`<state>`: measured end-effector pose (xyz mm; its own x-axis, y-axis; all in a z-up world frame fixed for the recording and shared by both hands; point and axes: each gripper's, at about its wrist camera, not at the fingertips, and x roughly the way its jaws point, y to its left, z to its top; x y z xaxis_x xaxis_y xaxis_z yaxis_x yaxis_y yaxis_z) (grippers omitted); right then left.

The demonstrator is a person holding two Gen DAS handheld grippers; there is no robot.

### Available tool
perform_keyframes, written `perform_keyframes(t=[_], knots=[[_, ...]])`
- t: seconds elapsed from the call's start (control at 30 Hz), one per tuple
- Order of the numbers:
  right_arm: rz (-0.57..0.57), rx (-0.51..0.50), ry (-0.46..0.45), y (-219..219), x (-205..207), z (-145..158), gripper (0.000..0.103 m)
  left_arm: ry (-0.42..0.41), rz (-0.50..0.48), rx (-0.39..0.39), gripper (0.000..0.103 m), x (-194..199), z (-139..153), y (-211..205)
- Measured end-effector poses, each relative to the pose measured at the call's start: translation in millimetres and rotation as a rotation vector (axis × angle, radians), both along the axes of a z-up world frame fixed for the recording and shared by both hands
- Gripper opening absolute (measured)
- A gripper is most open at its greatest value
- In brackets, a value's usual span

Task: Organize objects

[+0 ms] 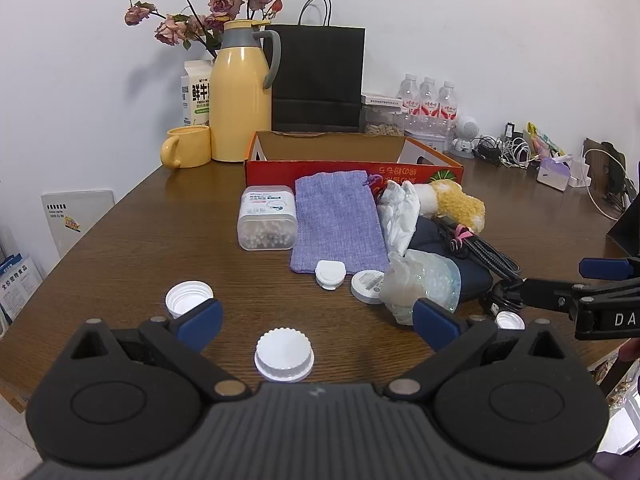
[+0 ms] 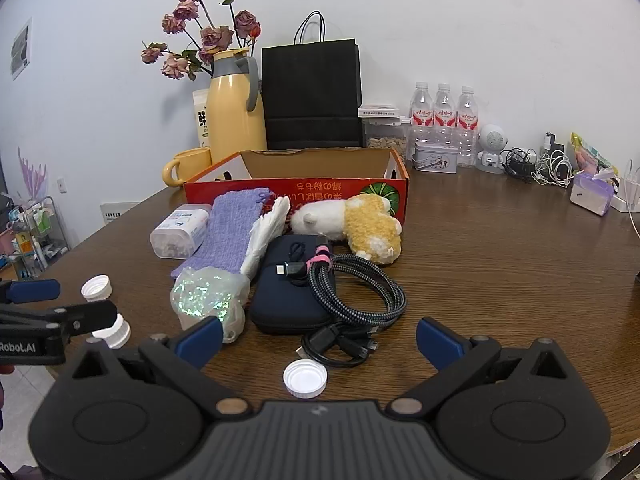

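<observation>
Left gripper (image 1: 318, 322): jaws wide apart, empty, hovering over the ridged white plastic screw cap (image 1: 284, 355) on the brown wooden counter (image 1: 140, 240).
Right gripper (image 2: 319, 338): also spread and empty, above an upturned white bottle cap (image 2: 305, 378).
Clutter: caps, purple woven pouch (image 1: 338, 222), braided black cable (image 2: 360, 292), plush toy (image 2: 360, 226) just before the open red cardboard box (image 2: 296, 192).
Advice: centre the pads on one cap, lower squarely, then close; small caps probably slip.

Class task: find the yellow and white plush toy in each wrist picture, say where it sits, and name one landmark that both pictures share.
Left wrist: plush toy right of centre, partly behind the white bag, before the red box.
Right wrist: plush toy centre, in full view, against the red box.
Shared landmark: black paper bag behind the box.
</observation>
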<state>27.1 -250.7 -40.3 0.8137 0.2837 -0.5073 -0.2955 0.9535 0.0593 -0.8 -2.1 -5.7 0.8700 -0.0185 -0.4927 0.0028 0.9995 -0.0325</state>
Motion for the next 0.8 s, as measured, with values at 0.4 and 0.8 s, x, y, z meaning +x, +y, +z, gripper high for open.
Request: perform_keyframes(t=[0.4, 0.8], knots=[[-0.002, 0.000, -0.001, 0.5, 0.2, -1.1, 0.103, 0.001, 0.000, -0.001, 0.103, 0.3, 0.4, 0.9], [-0.003, 0.000, 0.001, 0.3, 0.9, -2.1, 0.103, 0.002, 0.001, -0.001, 0.103, 0.1, 0.2, 0.9]])
